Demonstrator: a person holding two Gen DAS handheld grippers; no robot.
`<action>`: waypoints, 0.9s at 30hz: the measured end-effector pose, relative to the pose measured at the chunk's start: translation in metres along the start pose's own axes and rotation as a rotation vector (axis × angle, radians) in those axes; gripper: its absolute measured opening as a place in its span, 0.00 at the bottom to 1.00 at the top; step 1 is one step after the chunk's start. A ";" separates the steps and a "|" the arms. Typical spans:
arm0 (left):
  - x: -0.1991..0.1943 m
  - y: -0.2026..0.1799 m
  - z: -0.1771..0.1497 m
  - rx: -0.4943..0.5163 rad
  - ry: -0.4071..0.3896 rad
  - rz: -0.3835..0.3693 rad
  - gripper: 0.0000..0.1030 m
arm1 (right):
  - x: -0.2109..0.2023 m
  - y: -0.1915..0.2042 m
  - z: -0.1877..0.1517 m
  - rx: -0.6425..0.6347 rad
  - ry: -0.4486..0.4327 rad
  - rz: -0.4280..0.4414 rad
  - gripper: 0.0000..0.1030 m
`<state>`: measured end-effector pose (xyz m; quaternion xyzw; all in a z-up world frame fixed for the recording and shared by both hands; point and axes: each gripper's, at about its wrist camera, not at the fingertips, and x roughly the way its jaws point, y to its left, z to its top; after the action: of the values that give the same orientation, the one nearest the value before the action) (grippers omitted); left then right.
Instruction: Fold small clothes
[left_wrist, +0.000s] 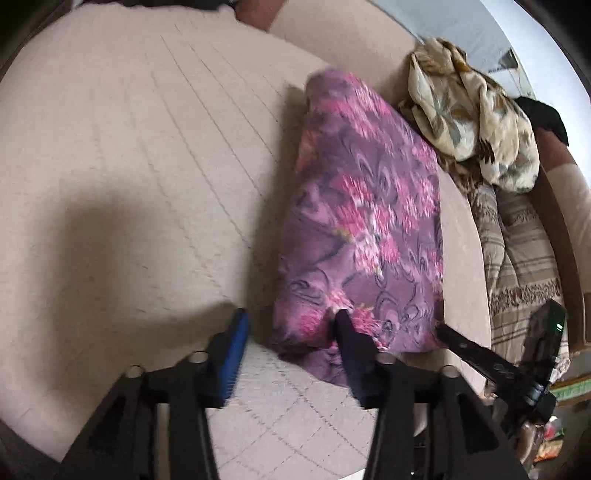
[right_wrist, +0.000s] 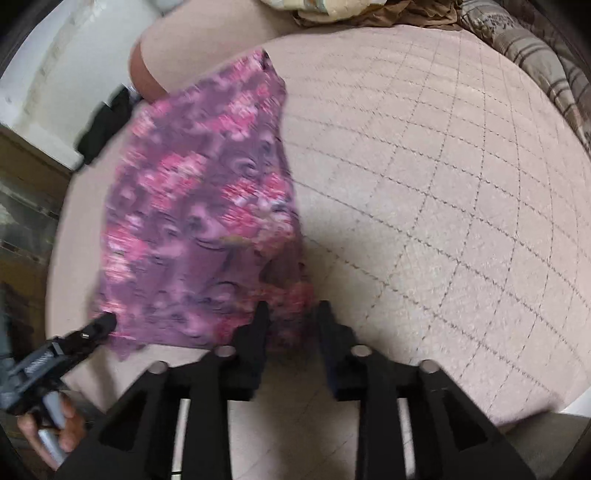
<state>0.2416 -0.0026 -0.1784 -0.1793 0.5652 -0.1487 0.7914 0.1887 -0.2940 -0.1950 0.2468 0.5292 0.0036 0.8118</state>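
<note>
A purple cloth with pink flowers (left_wrist: 365, 221) lies folded in a long strip on the beige quilted bed (left_wrist: 129, 166); it also shows in the right wrist view (right_wrist: 199, 206). My left gripper (left_wrist: 291, 325) is open at the cloth's near left corner, its right finger on the cloth edge. My right gripper (right_wrist: 291, 314) is partly open at the cloth's near right corner, with cloth between its fingers. The right gripper shows in the left wrist view (left_wrist: 480, 354) and the left gripper in the right wrist view (right_wrist: 88, 332).
A cream and brown patterned garment (left_wrist: 469, 118) is piled at the back right beside striped pillows (left_wrist: 517, 251). A black garment (left_wrist: 543, 114) lies behind it. The quilted bed cover (right_wrist: 443, 184) spreads to the right. A wooden cabinet (right_wrist: 26, 206) stands left of the bed.
</note>
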 end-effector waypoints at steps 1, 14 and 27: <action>-0.006 -0.002 0.003 0.006 -0.013 0.008 0.58 | -0.005 0.002 0.001 0.003 -0.010 0.024 0.40; 0.025 -0.054 0.117 0.111 0.061 0.010 0.73 | 0.020 0.019 0.150 -0.038 0.046 0.080 0.72; 0.079 -0.027 0.124 0.046 0.144 -0.036 0.44 | 0.089 -0.010 0.154 0.006 0.165 -0.011 0.05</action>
<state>0.3830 -0.0469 -0.1966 -0.1599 0.6139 -0.1883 0.7497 0.3583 -0.3401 -0.2263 0.2449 0.5955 0.0178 0.7649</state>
